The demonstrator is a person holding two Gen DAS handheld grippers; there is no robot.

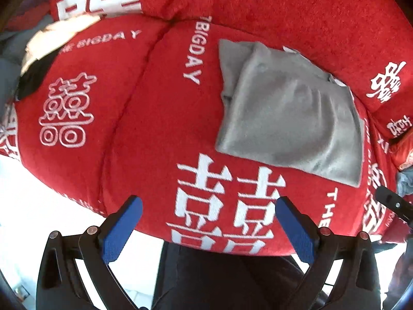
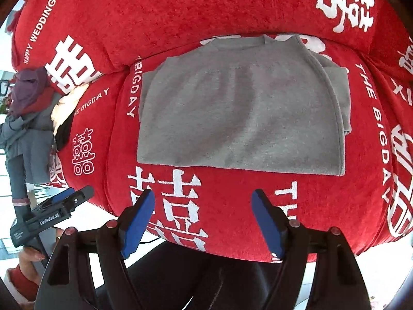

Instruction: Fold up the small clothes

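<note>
A grey small garment (image 2: 240, 118) lies folded into a rectangle on the red sofa seat cushion (image 2: 232, 201); it also shows in the left wrist view (image 1: 289, 118), to the right. My right gripper (image 2: 204, 222) is open and empty, near the seat's front edge, just below the garment. My left gripper (image 1: 209, 224) is open and empty, at the seat's front edge, left of and below the garment. The left gripper also shows at the left edge of the right wrist view (image 2: 62, 204).
The red sofa has white lettering and a back cushion (image 2: 180, 13). A pile of other clothes (image 2: 33, 118), grey, purple, cream and black, lies at the sofa's left end. A red pillow (image 1: 387, 82) sits at the right. White floor (image 1: 38, 193) lies in front.
</note>
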